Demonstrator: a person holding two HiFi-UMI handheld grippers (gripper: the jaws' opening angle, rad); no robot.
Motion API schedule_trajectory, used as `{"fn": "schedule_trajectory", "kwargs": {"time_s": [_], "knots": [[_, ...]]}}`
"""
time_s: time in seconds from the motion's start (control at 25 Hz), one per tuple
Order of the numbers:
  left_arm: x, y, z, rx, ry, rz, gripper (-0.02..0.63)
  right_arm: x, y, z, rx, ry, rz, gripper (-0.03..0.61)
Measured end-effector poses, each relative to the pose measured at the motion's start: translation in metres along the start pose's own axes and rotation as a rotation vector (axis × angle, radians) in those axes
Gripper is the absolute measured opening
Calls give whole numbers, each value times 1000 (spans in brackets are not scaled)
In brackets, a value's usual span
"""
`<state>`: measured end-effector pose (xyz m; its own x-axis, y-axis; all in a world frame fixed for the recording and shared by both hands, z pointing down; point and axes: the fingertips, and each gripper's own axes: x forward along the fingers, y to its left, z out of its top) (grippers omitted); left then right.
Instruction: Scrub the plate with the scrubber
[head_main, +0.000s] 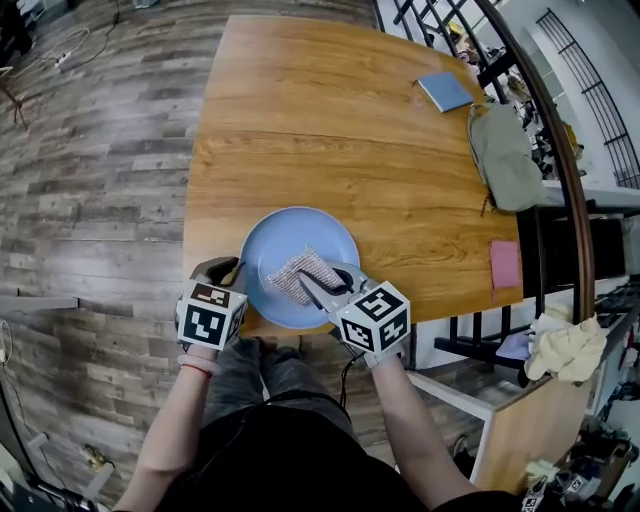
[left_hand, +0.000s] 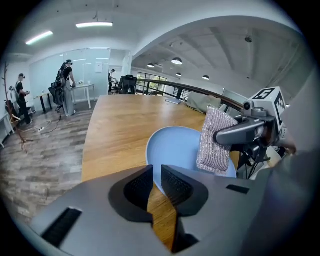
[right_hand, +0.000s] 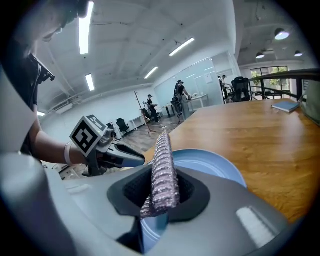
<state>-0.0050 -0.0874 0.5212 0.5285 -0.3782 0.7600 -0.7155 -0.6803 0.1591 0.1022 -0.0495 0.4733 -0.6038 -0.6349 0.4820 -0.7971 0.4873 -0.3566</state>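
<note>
A light blue plate lies at the near edge of the wooden table. My left gripper is at the plate's left rim. In the left gripper view its jaws stand almost together, with the plate's near rim caught between them. A silvery mesh scrubber rests over the near part of the plate, and my right gripper is shut on it. In the right gripper view the scrubber stands upright between the pads, above the plate.
On the table's far right lie a blue notebook, a grey bag and a pink pad. A dark railing runs along the table's right side. A pale cloth lies on a lower shelf. People stand far off.
</note>
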Motion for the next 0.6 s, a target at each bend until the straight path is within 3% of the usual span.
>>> {"fn": "schedule_trajectory", "kwargs": {"time_s": [0.32, 0.6], "knots": [[-14, -9, 56, 86, -185, -34, -3, -38, -26, 44, 82, -196, -146, 74], [-25, -12, 92, 88, -308, -88, -5, -69, -36, 66, 8, -246, -242, 74]]}}
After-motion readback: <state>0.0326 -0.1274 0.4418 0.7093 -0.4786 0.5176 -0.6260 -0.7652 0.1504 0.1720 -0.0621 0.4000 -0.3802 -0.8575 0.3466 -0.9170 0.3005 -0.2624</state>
